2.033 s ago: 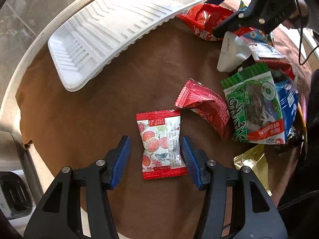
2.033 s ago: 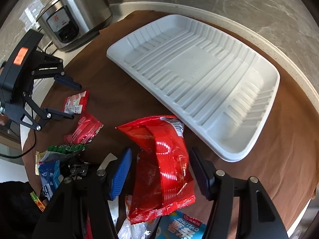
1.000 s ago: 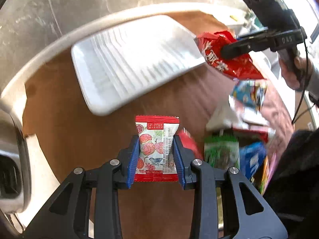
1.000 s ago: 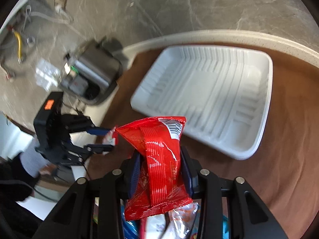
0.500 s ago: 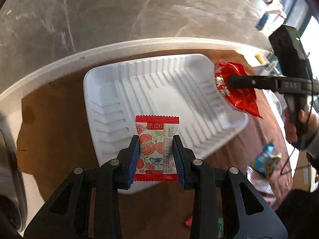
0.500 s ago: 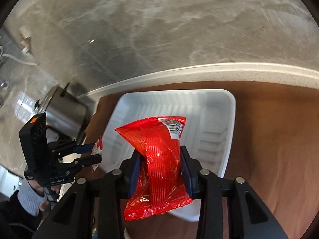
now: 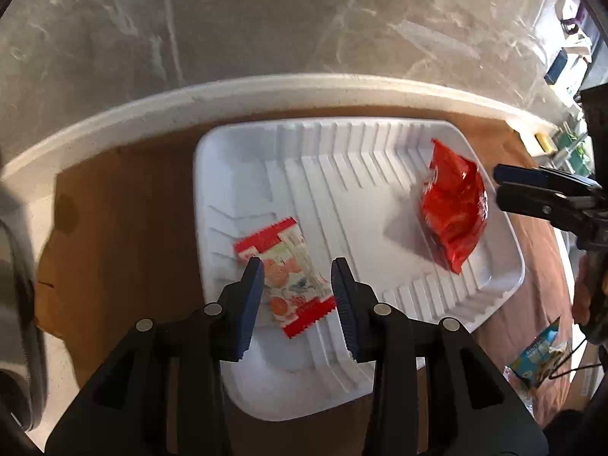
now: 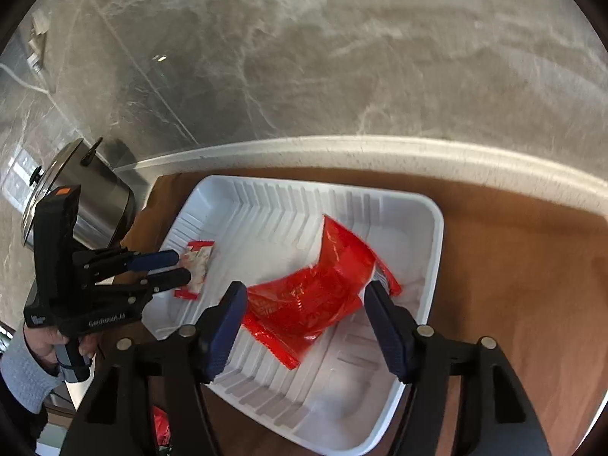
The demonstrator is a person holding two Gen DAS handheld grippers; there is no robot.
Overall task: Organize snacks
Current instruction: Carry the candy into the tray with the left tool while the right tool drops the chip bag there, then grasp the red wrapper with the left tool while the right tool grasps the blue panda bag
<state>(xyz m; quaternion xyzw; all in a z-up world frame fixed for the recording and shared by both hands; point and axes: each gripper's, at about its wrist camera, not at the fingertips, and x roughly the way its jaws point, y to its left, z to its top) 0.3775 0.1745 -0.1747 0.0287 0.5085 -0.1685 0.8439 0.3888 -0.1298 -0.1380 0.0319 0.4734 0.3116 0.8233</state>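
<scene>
A white ribbed tray [image 7: 342, 174] lies on the brown table [image 7: 125, 205]. A small white-and-red snack packet [image 7: 283, 273] lies in the tray's left part, below and between the open jaws of my left gripper [image 7: 297, 285]. A red snack bag [image 7: 452, 209] lies in the tray's right part. In the right wrist view the red bag [image 8: 315, 288] sits in the tray [image 8: 429, 266] between the wide-open jaws of my right gripper [image 8: 302, 315]. The left gripper [image 8: 178, 266] shows there over the small packet [image 8: 198, 262].
A steel cooker [image 8: 83, 193] stands left of the tray. A raised white edge [image 8: 418, 152] bounds the table at the back. More snack packets [image 7: 539, 349] lie at the table's right. The right gripper's fingers [image 7: 532, 186] reach in from the right.
Both grippers have opened over the tray. The small packet dropped from the left gripper and the red bag from the right gripper; both now lie in the tray.
</scene>
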